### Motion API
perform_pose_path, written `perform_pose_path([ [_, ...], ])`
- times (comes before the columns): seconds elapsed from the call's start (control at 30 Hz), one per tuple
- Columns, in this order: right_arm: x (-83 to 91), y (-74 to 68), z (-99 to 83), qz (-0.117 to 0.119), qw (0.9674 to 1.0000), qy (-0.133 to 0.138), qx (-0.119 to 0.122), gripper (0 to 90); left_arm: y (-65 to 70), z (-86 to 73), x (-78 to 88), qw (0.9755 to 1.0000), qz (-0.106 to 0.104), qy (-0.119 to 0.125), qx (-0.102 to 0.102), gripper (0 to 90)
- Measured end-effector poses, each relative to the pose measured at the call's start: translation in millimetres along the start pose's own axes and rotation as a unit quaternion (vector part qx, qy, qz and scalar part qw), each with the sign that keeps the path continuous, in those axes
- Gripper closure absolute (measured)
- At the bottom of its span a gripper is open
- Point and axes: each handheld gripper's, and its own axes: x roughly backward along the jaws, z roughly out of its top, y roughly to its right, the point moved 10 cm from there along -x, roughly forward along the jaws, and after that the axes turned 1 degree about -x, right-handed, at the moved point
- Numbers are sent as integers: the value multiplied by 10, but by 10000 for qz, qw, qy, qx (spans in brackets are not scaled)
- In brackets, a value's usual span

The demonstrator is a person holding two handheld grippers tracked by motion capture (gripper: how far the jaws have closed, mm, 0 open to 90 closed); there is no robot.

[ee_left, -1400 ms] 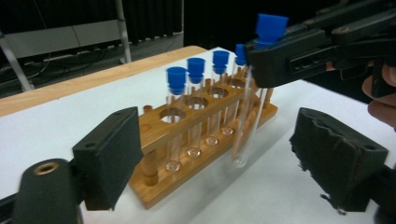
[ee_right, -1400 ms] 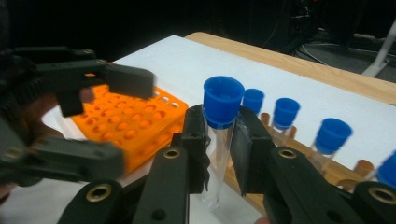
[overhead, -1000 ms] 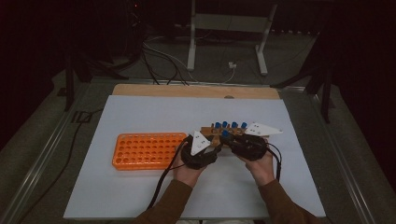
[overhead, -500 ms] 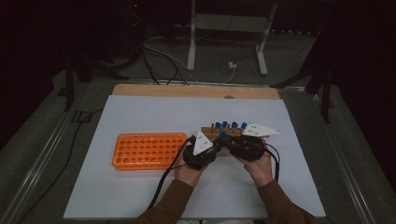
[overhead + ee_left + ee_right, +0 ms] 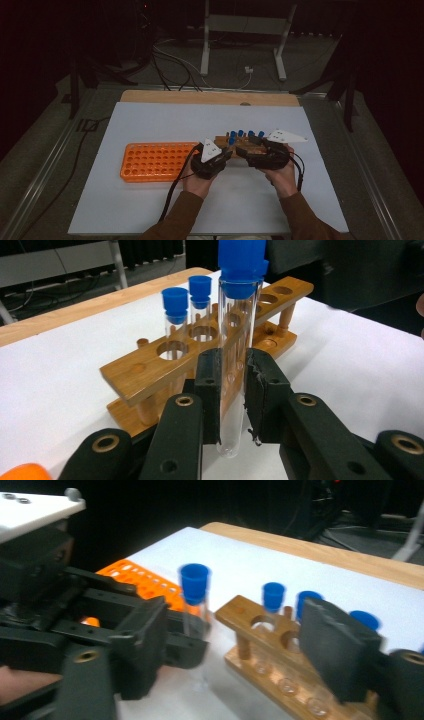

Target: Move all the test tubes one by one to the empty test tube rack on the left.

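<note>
My left gripper [image 5: 232, 365] is shut on a clear test tube [image 5: 235, 340] with a blue cap and holds it upright in front of the wooden rack [image 5: 140, 372]. Several more blue-capped tubes stand in that rack [image 5: 245, 141]. In the right gripper view the held tube [image 5: 194, 587] stands between the jaws of my right gripper [image 5: 235, 650], which have just been opening; its pads are off the tube. In the high view the left gripper [image 5: 227, 152] and the right gripper [image 5: 246, 150] meet tip to tip at the rack's near side.
An orange tube rack [image 5: 155, 161] with empty holes lies left of the hands on the white mat [image 5: 150, 210]. A wooden board edge [image 5: 210, 97] runs along the back. Cables trail from both grippers toward the person.
</note>
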Motion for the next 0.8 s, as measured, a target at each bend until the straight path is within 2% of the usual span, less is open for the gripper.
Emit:
perform_pose_path([
  [0.07, 19, 49, 7, -141, 9999, 3, 10, 154, -19, 4, 24, 10000, 5, 45, 38, 782],
  [0.13, 44, 106, 14, -283, 9996, 22, 19, 137, -48, 4, 57, 10000, 15, 54, 49, 782],
  [0.3, 106, 230, 30, -474, 9988, 82, -63, 25, -117, 21, 147, 9999, 35, 135, 101, 782],
  [0.63, 172, 400, 6, -686, 9976, 108, -44, 0, -304, -8, 421, 9991, 70, 330, 246, 781],
  [0.8, 215, 468, 19, -764, 9969, 167, -100, 0, -369, -70, 511, 9990, 135, 325, 282, 781],
])
